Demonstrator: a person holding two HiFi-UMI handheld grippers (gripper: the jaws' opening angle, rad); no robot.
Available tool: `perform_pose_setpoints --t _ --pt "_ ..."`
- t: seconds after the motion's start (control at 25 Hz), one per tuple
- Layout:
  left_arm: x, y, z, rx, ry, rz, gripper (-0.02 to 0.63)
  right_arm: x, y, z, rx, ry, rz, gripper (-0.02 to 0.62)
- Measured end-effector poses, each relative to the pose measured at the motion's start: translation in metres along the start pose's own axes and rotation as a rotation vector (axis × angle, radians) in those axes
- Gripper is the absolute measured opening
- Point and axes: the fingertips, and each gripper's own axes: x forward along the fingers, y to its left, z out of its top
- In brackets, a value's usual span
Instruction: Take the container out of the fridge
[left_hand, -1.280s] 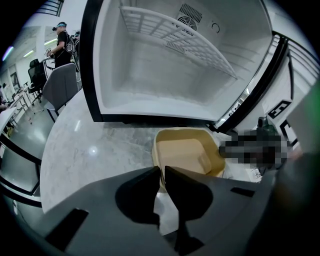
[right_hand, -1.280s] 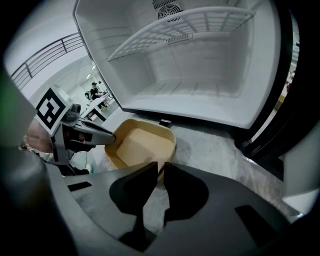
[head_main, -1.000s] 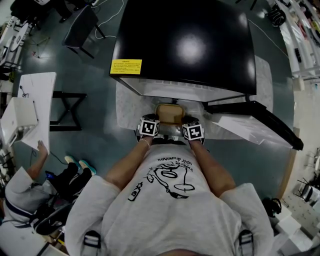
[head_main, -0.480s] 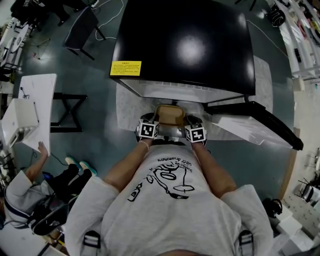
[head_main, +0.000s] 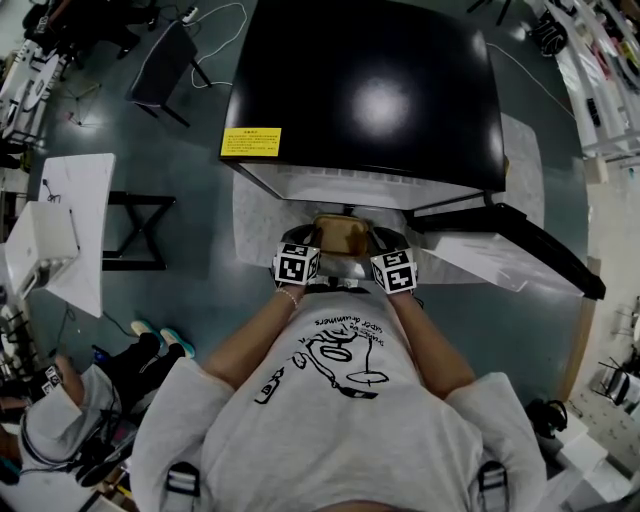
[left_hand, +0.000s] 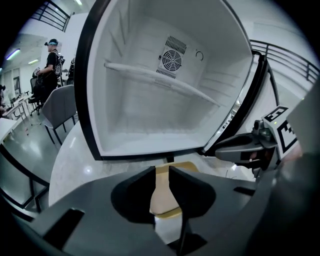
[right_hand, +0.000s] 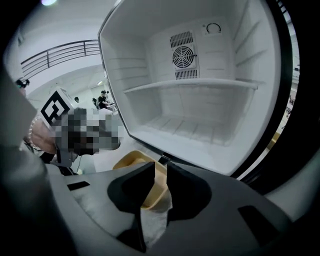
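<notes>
From the head view the black-topped fridge (head_main: 365, 90) fills the upper middle. It stands on a pale marbled tabletop (head_main: 255, 215) with its door (head_main: 500, 250) swung open to the right. Only the two gripper views look inside: white walls, one shelf (right_hand: 192, 86) across the cabinet and a round fan grille (left_hand: 171, 60) on the back wall.

The tan, open-topped container (head_main: 342, 236) sits on the tabletop just in front of the fridge's lower edge, outside the cabinet and between the two grippers.

The left gripper (left_hand: 162, 172) has its fingers a little spread. They have just been opening, and the container shows through the gap beyond them, unpinched. The right gripper (right_hand: 161, 170) is the same, though one finger covers part of the container's rim.

In the head view the marker cubes hide both pairs of fingers. A yellow label (head_main: 251, 142) sits on the fridge top's front left corner.
</notes>
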Motion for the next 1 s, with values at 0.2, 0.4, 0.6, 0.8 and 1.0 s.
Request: perform_pose_setpoints --t 0.2,0.4,0.6,0.8,1.0 --pt "-0.016 -0.018 0.028 0.021 -0.074 -0.039 0.082 -0.018 0.007 0.032 -0.025 -0.079 0.012 0.084" --pt "-0.033 -0.031 0.053 0.041 -0.138 -0.068 0.067 -0.037 0.015 0.064 -0.043 -0.153 0.023 0.077" --pt "-0.053 -0.044 0.075 0.072 -0.195 -0.089 0.055 -0.055 0.022 0.087 -0.05 -0.208 0.034 0.072" --pt "-0.075 -0.056 0.098 0.074 -0.262 -0.116 0.043 -0.082 0.032 0.111 -0.056 -0.271 0.053 0.067" --pt "-0.092 -0.069 0.112 0.102 -0.306 -0.131 0.034 -0.103 0.038 0.128 -0.065 -0.317 0.059 0.066"
